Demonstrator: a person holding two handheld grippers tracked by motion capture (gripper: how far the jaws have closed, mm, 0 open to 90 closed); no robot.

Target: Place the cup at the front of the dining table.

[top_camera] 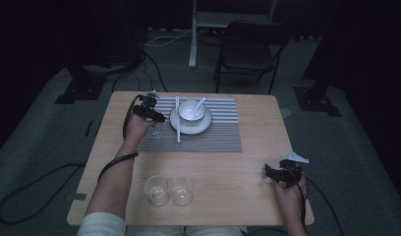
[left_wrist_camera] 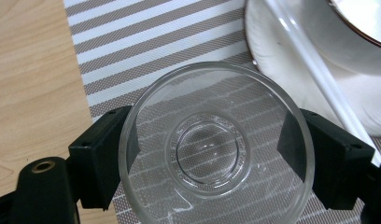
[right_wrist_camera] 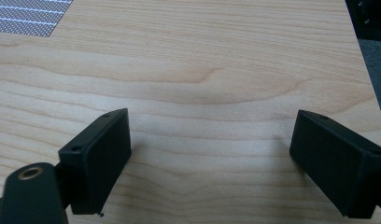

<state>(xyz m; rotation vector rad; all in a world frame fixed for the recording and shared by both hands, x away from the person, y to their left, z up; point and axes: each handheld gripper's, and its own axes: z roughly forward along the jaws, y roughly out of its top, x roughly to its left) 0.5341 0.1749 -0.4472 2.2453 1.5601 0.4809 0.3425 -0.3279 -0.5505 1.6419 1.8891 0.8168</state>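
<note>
Gripping a clear glass (left_wrist_camera: 215, 144) between its jaws over the striped placemat (top_camera: 218, 132) beside the plate (top_camera: 201, 127), the left gripper (top_camera: 154, 118) apparently needs lowering and release, while the right gripper (right_wrist_camera: 212, 161) rests spread and empty.

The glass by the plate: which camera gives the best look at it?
The left gripper view. It looks straight down into the glass, showing its rim, its base and a black jaw at each side. In the high view the glass is small and partly behind the left hand.
</note>
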